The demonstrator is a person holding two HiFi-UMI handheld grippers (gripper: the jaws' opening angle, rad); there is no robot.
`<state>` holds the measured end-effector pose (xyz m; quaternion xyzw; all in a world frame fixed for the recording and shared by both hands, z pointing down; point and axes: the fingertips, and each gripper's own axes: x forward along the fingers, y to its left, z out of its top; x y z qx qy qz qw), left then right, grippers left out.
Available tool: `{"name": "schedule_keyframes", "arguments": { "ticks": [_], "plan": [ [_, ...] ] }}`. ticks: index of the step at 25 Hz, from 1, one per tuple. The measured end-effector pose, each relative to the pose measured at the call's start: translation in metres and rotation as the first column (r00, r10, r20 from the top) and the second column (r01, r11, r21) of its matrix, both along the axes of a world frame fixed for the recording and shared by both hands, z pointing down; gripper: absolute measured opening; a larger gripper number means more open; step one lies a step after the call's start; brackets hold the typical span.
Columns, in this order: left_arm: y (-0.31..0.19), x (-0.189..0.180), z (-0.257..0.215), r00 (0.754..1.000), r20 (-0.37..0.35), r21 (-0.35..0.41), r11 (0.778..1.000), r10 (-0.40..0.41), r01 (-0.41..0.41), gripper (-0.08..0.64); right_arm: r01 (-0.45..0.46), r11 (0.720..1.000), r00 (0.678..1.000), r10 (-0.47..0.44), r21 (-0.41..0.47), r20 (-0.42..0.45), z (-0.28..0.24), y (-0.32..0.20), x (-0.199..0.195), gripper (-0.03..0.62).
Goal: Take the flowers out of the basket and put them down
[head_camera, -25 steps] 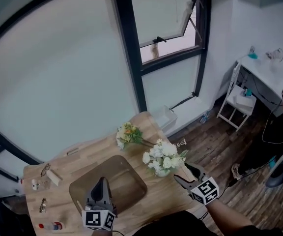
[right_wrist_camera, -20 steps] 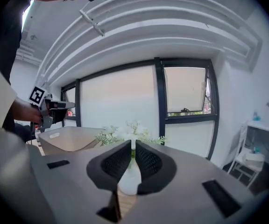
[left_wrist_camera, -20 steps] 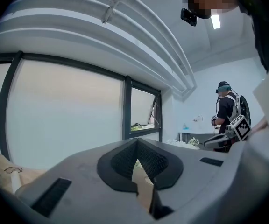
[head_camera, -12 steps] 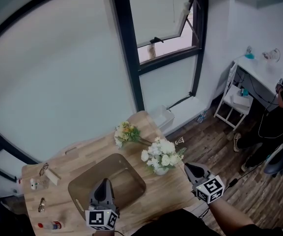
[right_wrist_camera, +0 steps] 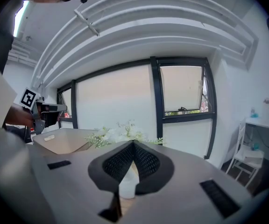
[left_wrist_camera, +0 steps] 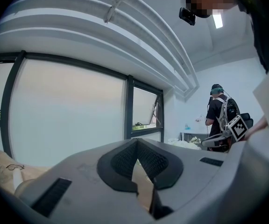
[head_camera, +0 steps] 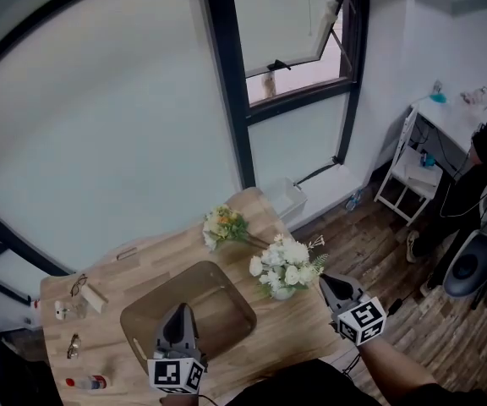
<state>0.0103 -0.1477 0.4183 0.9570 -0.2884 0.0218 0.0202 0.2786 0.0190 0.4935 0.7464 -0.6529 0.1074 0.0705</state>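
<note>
Standing upright just ahead of the right gripper (head_camera: 326,282), jaws closed and empty: white bouquet (head_camera: 284,269), beside the basket (head_camera: 218,307); left gripper (head_camera: 178,313), also closed, lies farther.

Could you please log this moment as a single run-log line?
basket: no flowers inside | white flowers: on table, right of basket | yellow flowers: on table behind | left gripper: shut | right gripper: shut, empty

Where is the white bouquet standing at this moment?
In the head view, the white bouquet stands on the table's right side, between the basket and the right gripper, with the yellow bouquet beyond it.
</note>
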Motion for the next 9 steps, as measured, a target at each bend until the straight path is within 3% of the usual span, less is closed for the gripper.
{"name": "schedule_keyframes", "arguments": {
  "ticks": [9],
  "plan": [
    [-0.0044,0.0002,-0.0021,1.0,-0.008,-0.001,1.0,-0.015,0.015,0.002,0.016,1.0,1.0,-0.016,-0.006,-0.006,0.0027,-0.0079,-0.0031,0.021]
  ]
}}
